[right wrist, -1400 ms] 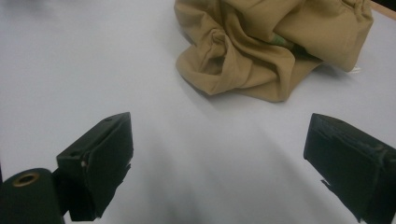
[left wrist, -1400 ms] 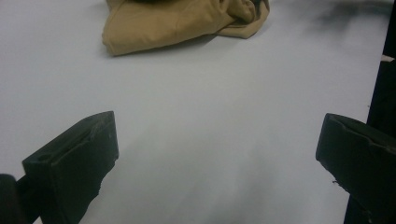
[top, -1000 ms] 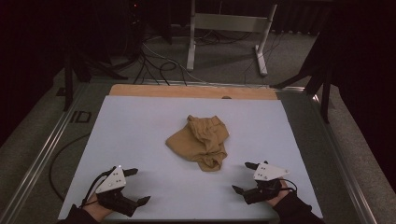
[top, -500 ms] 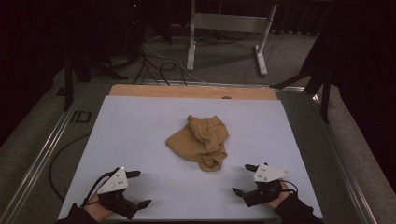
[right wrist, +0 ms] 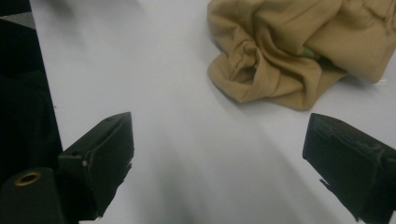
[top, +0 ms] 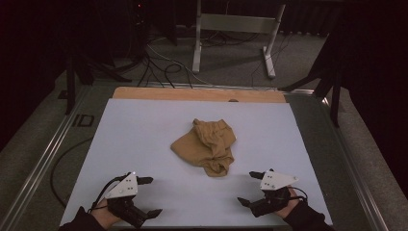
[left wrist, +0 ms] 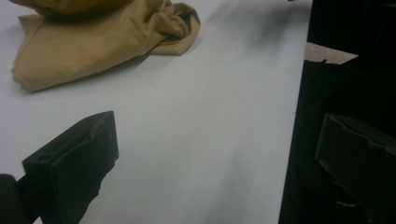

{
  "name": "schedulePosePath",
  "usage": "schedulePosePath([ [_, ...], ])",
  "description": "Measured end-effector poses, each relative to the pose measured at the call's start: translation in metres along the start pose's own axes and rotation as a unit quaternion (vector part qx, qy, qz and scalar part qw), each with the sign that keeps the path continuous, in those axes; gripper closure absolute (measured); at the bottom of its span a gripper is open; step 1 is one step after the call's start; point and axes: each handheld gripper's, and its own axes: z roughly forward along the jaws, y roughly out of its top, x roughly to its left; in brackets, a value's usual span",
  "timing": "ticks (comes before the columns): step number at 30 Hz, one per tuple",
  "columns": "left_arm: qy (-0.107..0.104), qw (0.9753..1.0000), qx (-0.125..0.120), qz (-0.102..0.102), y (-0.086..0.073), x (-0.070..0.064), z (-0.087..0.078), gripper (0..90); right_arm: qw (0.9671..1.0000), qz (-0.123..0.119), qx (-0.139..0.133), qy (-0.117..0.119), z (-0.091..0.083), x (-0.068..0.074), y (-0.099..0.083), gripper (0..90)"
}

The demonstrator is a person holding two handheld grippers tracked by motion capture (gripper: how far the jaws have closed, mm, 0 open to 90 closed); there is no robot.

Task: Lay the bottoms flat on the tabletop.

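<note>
- Cloth [top: 206,147], tan and crumpled, lies in a heap near the middle of the white table [top: 144,130], well apart from both of your grippers.
- Your left gripper [top: 149,196] sits at about seven o'clock from the heap, close to the near edge; its jaws stand wide apart with nothing between them.
- Your right gripper [top: 250,188] sits at about five o'clock from the heap, also by the near edge, jaws likewise spread and empty.
- Change over the last second: your left gripper has slid a little back toward you and the near edge, while your right one has barely moved. The cloth has not shifted at all.
- In the left gripper view the cloth [left wrist: 100,37] lies up at eleven o'clock, beyond the jaws; in the right gripper view it [right wrist: 299,51] lies at one o'clock, again out of reach.
- My reading: you are at the start, both tools poised and nothing gripped yet. The small retreat on the left gains nothing; you will need to bring both grippers forward to the heap's near edges before any spreading or folding can begin.
</note>
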Motion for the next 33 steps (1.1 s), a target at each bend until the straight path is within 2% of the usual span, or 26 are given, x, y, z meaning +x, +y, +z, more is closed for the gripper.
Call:
schedulePosePath([
  [2, -0.005, 1.0000, 0.001, 0.002, 0.004, 0.000, 0.000, 0.2, 1.0000, -0.007, 0.001, 0.000, -0.005, -0.001, 0.005, 9.3],
  [5, -0.008, 1.0000, 0.001, 0.002, 0.006, 0.000, -0.001, 0.2, 1.0000, -0.004, 0.000, -0.005, -0.009, -0.001, 0.011, 9.3],
  [6, -0.011, 0.9999, 0.004, 0.011, 0.013, 0.001, -0.003, 0.2, 0.9999, -0.008, -0.010, -0.008, -0.016, -0.004, 0.017, 9.2],
  [10, -0.013, 0.9998, 0.004, 0.016, 0.021, 0.003, -0.006, 0.2, 0.9995, -0.012, -0.024, -0.015, -0.026, -0.006, 0.029, 9.2],
  [12, -0.011, 0.9997, 0.004, 0.022, 0.029, 0.006, -0.008, 0.3, 0.9993, -0.007, -0.032, -0.018, -0.030, -0.008, 0.035, 9.2],
  [16, -0.013, 0.9996, -0.007, 0.023, 0.039, 0.010, -0.012, 0.2, 0.9984, 0.001, -0.051, -0.024, -0.038, -0.015, 0.045, 9.2],
  [20, -0.009, 0.9996, -0.016, 0.022, 0.045, 0.016, -0.015, 0.2, 0.9976, -0.011, -0.058, -0.037, -0.043, -0.019, 0.056, 9.2],
  [27, -0.006, 0.9996, -0.012, 0.025, 0.056, 0.025, -0.014, 0.2, 0.9963, -0.014, -0.066, -0.054, -0.043, -0.026, 0.071, 9.2],
  [33, -0.007, 0.9996, -0.017, 0.021, 0.067, 0.035, -0.013, 0.3, 0.9954, -0.009, -0.075, -0.058, -0.037, -0.036, 0.081, 9.2],
])
